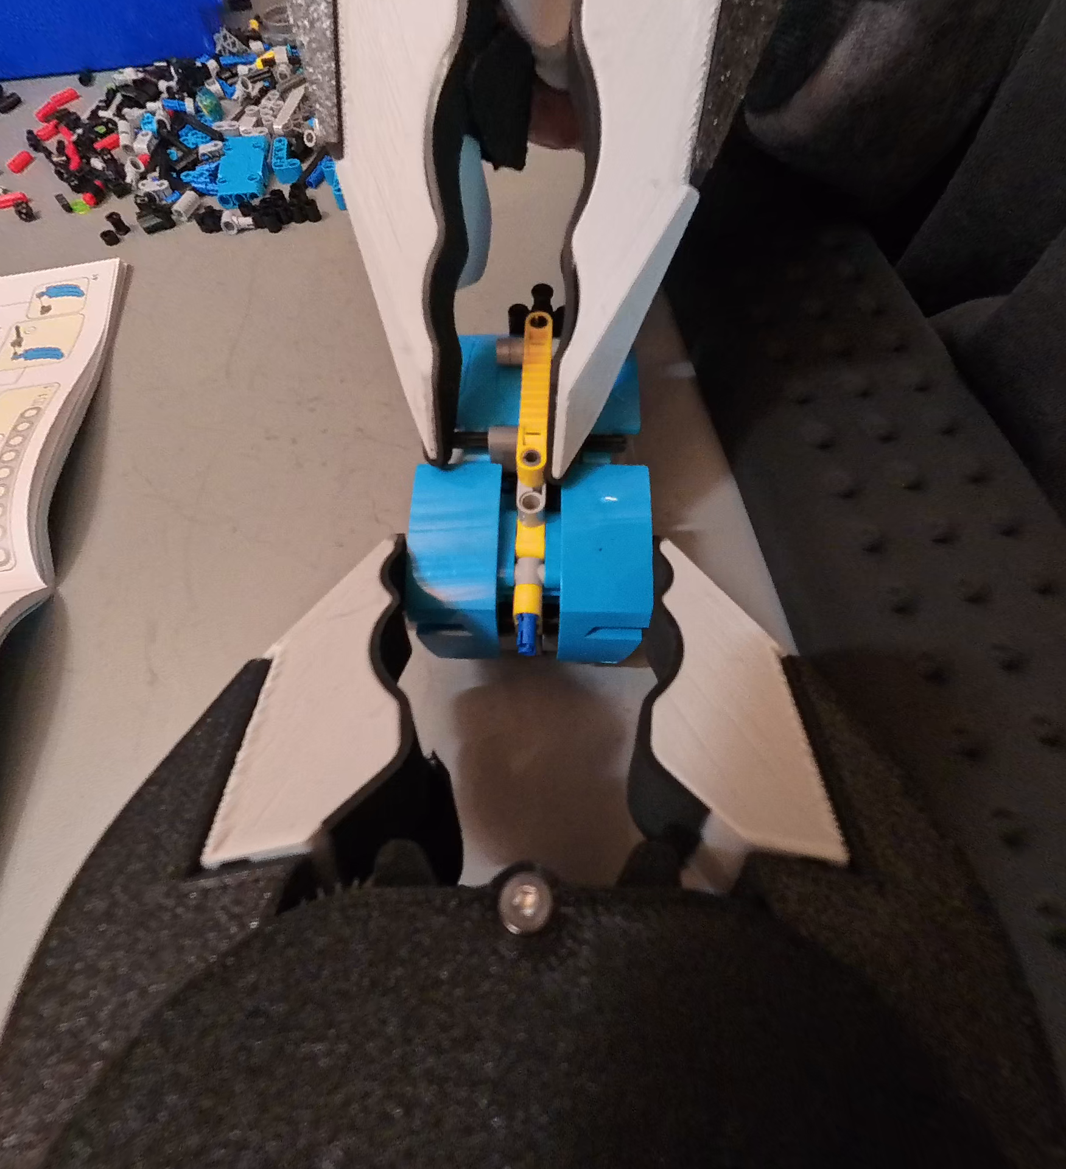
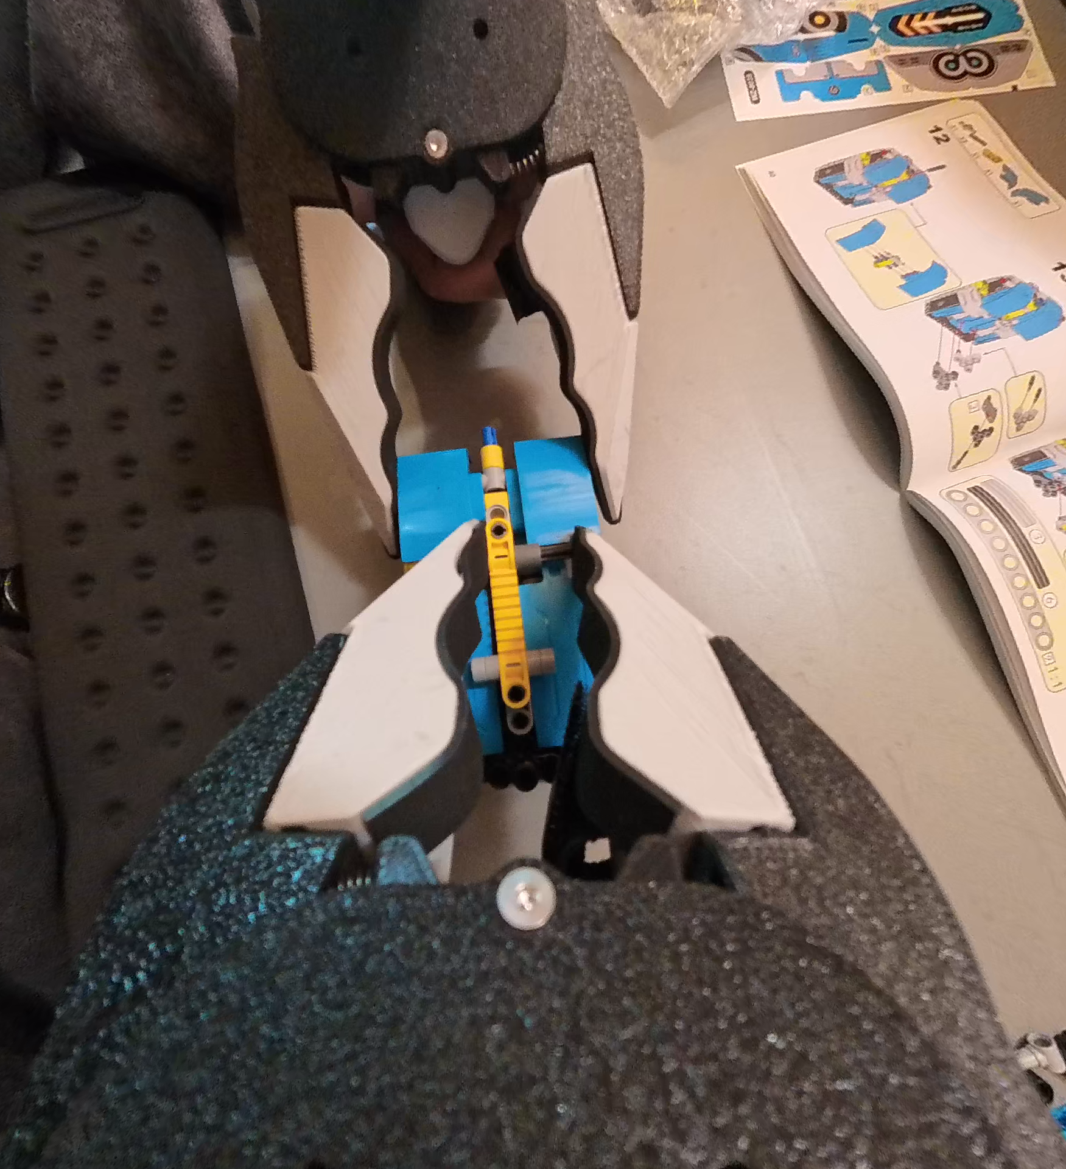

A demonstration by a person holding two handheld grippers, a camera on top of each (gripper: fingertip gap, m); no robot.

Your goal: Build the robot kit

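A small blue brick model with a yellow toothed beam along its top sits at the edge of the grey table. My left gripper is shut on the model's near end, one finger against each curved blue panel. My right gripper comes in from the opposite side. In the right wrist view the right gripper is shut across the model at the black cross axle, flanking the yellow beam. The left gripper shows beyond it.
A pile of loose bricks lies at the back left by a blue box. An open instruction booklet, a sticker sheet and a plastic bag lie on the table. A dark dimpled seat borders the table edge. My left and right fingertips are right by each other. It is some 9 cm from my left tips to the dark dimpled seat. Seen from the right wrist view as well.
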